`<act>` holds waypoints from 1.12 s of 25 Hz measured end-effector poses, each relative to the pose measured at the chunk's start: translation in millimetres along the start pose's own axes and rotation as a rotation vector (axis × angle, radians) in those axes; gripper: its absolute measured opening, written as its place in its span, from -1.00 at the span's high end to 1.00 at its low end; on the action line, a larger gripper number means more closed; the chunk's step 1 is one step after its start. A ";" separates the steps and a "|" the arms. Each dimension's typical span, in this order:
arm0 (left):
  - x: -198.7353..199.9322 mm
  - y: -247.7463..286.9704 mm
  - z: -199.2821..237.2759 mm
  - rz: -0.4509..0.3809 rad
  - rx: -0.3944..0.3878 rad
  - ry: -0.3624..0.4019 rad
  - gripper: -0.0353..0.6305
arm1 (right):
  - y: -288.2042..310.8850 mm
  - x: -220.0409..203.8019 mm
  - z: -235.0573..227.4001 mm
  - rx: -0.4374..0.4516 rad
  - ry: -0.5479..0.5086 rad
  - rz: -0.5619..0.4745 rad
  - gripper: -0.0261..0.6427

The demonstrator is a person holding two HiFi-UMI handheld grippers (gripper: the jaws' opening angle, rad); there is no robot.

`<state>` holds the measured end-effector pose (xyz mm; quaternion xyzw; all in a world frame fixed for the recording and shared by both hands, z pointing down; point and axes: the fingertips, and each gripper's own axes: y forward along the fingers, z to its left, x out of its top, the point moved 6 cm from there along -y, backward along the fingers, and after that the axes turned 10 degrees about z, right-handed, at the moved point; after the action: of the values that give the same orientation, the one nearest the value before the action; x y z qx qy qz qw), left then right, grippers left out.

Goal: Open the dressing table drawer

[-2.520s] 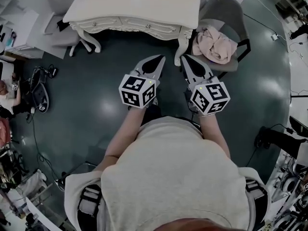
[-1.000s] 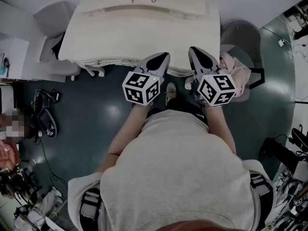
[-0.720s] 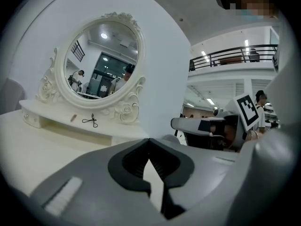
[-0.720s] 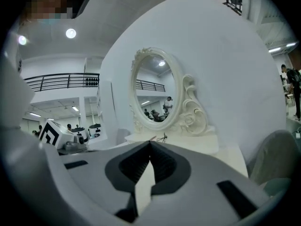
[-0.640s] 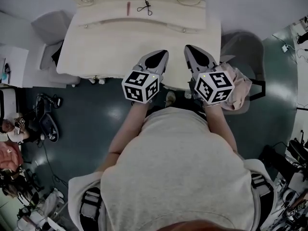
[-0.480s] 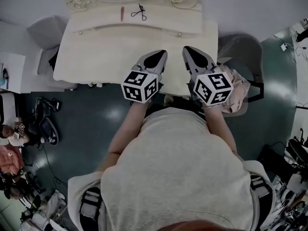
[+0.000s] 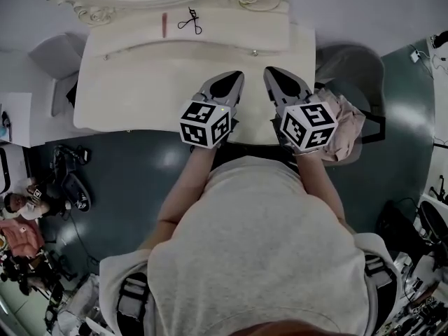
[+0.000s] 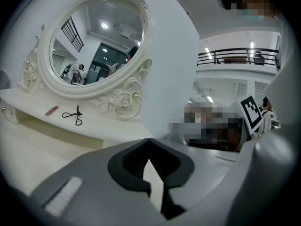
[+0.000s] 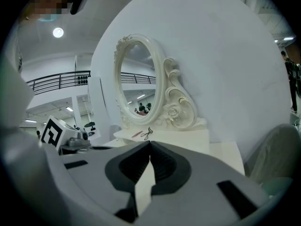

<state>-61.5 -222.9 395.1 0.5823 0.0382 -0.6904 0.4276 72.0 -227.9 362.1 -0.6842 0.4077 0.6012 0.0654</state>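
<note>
One drawer wanted: its front shows in none of our views. We judge it sits beneath the front lip of the cream-white carved wooden dressing table [image 7: 140,89], facing us. Nothing juts past that lip, so we take it as not yet opened.
Left gripper [image 7: 232,80]: its grey jaws are closed tip to tip with nothing between them. It sits over the table's front edge, pointing slightly down toward the mirror, and we read it as too high to reach a handle.
Right gripper [image 7: 274,75]: jaws likewise pressed together and empty, just beside the left one and parallel to it.
Why held so: we think the pair is carried closed for the approach. Either would have to drop below the lip and part its jaws to take a handle.
Tabletop: bare under the grippers, so lowering them should catch on nothing.
Raised back shelf: a small reddish stick [image 7: 164,25] and a thin black scissor-shaped tool [image 7: 189,21] lie near each other. Both are well apart from the grippers, and we judge they would not roll when the drawer slides.
Oval mirror in a scrolled cream frame [image 8: 96,36]: stands upright behind the shelf.
Grey upholstered chair [image 7: 353,65]: just right of the table, with a crumpled pink cloth [image 7: 343,121] on it, out of the drawer's likely path.
</note>
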 end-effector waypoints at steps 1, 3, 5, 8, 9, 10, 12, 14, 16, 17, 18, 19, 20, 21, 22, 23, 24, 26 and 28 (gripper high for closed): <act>0.4 1.6 1.9 0.003 -0.004 0.001 0.87 | 1.1 -0.9 -1.7 -0.012 0.007 -0.004 0.90; 0.5 3.8 6.5 0.012 -0.017 0.003 0.87 | 3.6 -1.9 -5.5 -0.048 0.023 -0.017 0.89; 1.0 5.3 12.1 0.026 -0.032 0.006 0.87 | 8.1 -2.3 -8.6 -0.079 0.038 -0.020 0.89; 3.8 6.2 23.2 0.042 -0.052 0.008 0.87 | 17.6 -2.2 -8.4 -0.106 0.056 -0.014 0.89; 5.0 6.9 27.4 0.047 -0.059 0.010 0.87 | 20.7 -2.1 -7.9 -0.115 0.062 -0.013 0.89; 6.1 8.1 31.4 0.052 -0.066 0.014 0.87 | 23.4 -2.0 -7.4 -0.125 0.067 -0.011 0.89; 7.0 10.9 37.6 0.070 -0.083 0.020 0.87 | 27.3 -2.6 -6.4 -0.148 0.079 -0.004 0.89; 7.6 14.0 43.1 0.087 -0.099 0.023 0.87 | 31.8 -3.8 -5.8 -0.167 0.087 0.009 0.89; 8.5 17.4 49.4 0.100 -0.109 0.026 0.87 | 38.8 -6.5 -7.3 -0.181 0.093 0.026 0.89; 8.5 19.4 52.2 0.107 -0.114 0.028 0.87 | 42.2 -9.0 -8.9 -0.190 0.100 0.037 0.89; 7.9 21.5 54.4 0.115 -0.121 0.028 0.87 | 44.7 -12.1 -10.6 -0.200 0.109 0.049 0.89; 6.8 23.6 56.1 0.123 -0.129 0.028 0.87 | 46.6 -15.3 -12.2 -0.212 0.118 0.062 0.89; 5.3 25.6 57.9 0.132 -0.136 0.027 0.87 | 48.4 -18.0 -13.6 -0.222 0.124 0.073 0.89; 3.7 27.3 59.9 0.141 -0.141 0.026 0.87 | 50.5 -20.0 -14.6 -0.232 0.128 0.082 0.89; 2.0 28.9 62.1 0.149 -0.146 0.024 0.87 | 52.6 -21.6 -15.3 -0.239 0.133 0.090 0.89; 0.3 30.4 64.4 0.157 -0.150 0.022 0.87 | 54.9 -23.2 -15.9 -0.245 0.137 0.097 0.89; -1.4 32.0 66.5 0.164 -0.153 0.020 0.87 | 57.4 -25.0 -16.3 -0.250 0.141 0.105 0.89; -5.0 34.8 70.5 0.176 -0.159 0.014 0.87 | 62.7 -30.2 -17.1 -0.259 0.151 0.126 0.89; -8.9 37.6 74.0 0.189 -0.165 0.004 0.87 | 67.8 -35.8 -17.9 -0.265 0.163 0.147 0.89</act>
<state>-95.1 -282.6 442.8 0.5474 0.0407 -0.6405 0.5371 44.6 -265.8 425.5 -0.7017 0.3776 0.5954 -0.1028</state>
